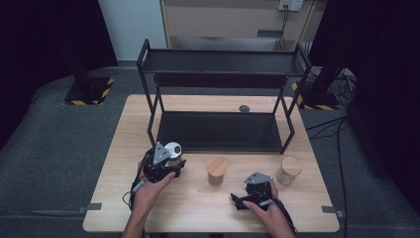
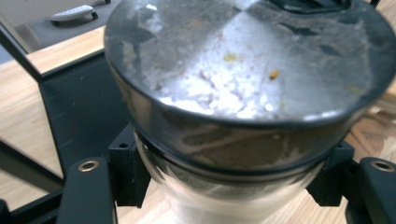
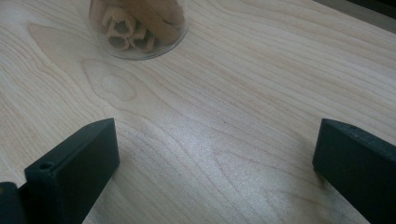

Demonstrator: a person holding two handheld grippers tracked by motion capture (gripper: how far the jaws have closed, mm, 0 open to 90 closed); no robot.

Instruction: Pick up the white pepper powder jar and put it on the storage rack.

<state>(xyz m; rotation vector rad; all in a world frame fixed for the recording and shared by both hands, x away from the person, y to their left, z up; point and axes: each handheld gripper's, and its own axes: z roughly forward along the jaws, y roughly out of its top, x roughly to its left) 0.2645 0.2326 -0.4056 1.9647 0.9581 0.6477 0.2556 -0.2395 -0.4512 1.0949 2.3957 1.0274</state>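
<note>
Your left gripper [image 1: 166, 161] squeezes the shiny-lidded jar [image 2: 243, 116] near the rack's [image 1: 220, 131] front left corner, so lift it straight and slow, while your right gripper [image 1: 255, 191] rests wide open and empty on the table [image 1: 198, 208].

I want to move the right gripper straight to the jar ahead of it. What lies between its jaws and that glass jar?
Only bare wooden table lies between the right gripper and the glass jar, as its own view shows.

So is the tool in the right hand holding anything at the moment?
No: the right tool has its two black jaws spread wide with bare wooden table between them, and the glass jar sits farther off.
</note>
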